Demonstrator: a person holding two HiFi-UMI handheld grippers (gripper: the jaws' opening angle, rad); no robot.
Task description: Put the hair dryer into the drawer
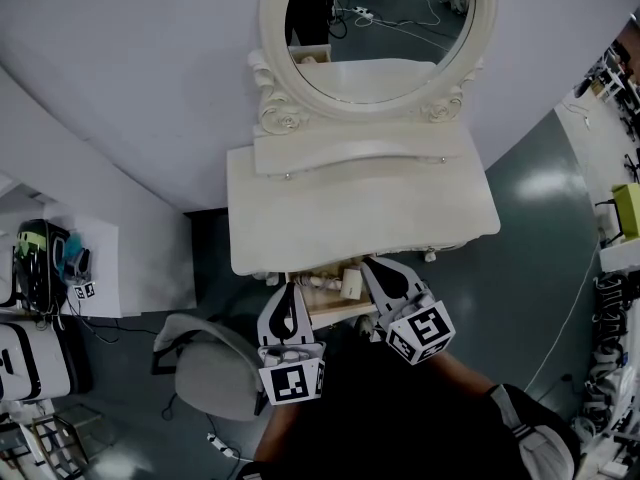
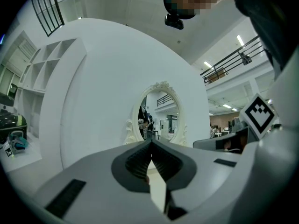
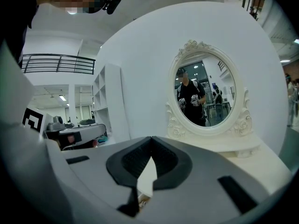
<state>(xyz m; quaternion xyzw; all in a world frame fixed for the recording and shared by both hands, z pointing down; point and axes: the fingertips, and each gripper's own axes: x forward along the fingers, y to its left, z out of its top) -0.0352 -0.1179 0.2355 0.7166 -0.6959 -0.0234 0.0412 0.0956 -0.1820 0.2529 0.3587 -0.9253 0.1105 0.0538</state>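
Left gripper [image 1: 290, 290] jaws pressed together, right gripper [image 1: 372, 267] likewise, drawer [image 1: 342, 315] mostly hidden.

Lab hall: staged vanity [image 1: 360, 208] before white backdrop [image 1: 150, 68], mezzanine railing [image 2: 233, 59], equipment racks [image 1: 612, 408].

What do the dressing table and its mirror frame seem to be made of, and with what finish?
Dressing table: probably painted wood, cream-white and matte; the moulded top edge and small knobs suggest it. Mirror frame: carved wood or moulded resin in the same cream paint; scrolls and rosettes show, but what lies under the paint cannot be told.
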